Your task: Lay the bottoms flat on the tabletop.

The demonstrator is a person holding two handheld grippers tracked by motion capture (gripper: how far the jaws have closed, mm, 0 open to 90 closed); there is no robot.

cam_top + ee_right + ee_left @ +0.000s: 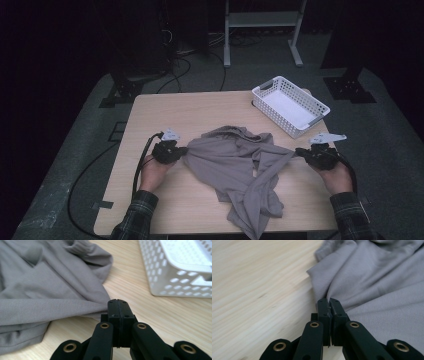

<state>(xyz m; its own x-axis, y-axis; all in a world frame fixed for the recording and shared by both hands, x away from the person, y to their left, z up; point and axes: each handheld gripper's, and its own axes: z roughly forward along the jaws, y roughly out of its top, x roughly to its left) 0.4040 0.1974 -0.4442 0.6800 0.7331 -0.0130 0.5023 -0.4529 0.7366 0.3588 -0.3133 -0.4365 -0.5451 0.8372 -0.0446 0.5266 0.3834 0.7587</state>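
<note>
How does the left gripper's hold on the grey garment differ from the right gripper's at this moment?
The left gripper pinches a bunched fold of the grey garment at its left edge, and the cloth fans out from its tips. The right gripper clamps a flat, stretched corner on the side toward the white basket. Both are shut on the cloth, which spans the table between them.

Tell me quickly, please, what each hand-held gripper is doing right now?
Left hand-held gripper: closed, pinching the grey shirt.
Right hand-held gripper: closed, pinching the same shirt's other edge.
</note>
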